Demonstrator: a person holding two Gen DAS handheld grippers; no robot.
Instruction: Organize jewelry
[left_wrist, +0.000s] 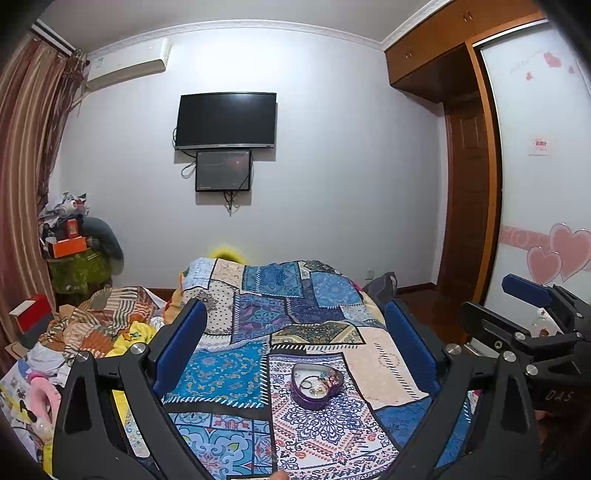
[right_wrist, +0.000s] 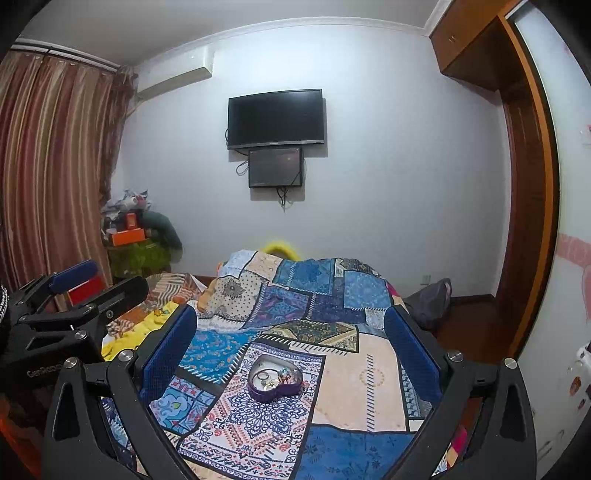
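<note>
You are holding both grippers wide apart and empty above the bed, with the jewelry waiting below.

The left gripper (left_wrist: 293, 350) and right gripper (right_wrist: 290, 354) are gripping nothing; the heart-shaped tin (left_wrist: 317, 386) is sitting on the patterned quilt (left_wrist: 229, 369), near you, rings and beads lying tangled inside; the risk is that a tip snagging the soft quilt or the tin's rim tips it, scattering small pieces into the folds.

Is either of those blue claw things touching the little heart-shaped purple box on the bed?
Apart. In both wrist views the heart-shaped box sits on the quilt between wide-open fingers, with bare quilt showing around it: left gripper, right gripper.
</note>
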